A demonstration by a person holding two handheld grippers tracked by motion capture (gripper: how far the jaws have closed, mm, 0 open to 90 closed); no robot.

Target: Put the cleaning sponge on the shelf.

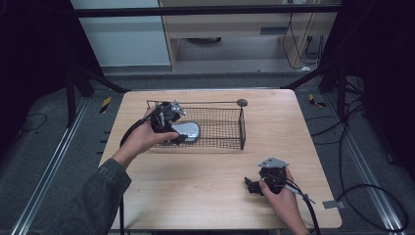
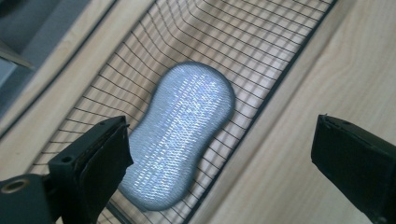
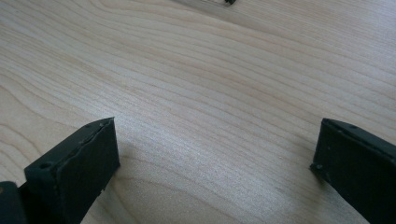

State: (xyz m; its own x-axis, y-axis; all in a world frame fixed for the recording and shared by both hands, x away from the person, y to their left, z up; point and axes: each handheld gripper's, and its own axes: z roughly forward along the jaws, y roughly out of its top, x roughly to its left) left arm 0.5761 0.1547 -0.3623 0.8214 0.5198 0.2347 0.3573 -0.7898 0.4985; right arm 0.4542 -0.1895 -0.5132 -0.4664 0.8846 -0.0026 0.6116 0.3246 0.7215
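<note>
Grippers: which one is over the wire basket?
The left gripper, jaws open above the silver-grey sponge lying in the wire basket. The right gripper sits near the table's front edge, jaws open over bare wood.

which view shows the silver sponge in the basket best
The left gripper view: the silver sponge lies large on the wire basket floor, its peanut outline and woven sheen plain. The high view shows it small, partly behind the left gripper. The right gripper view faces bare table.

Silvery-grey sponge (image 2: 182,135), black wire basket (image 1: 220,128), pale wood table (image 1: 205,186).
</note>
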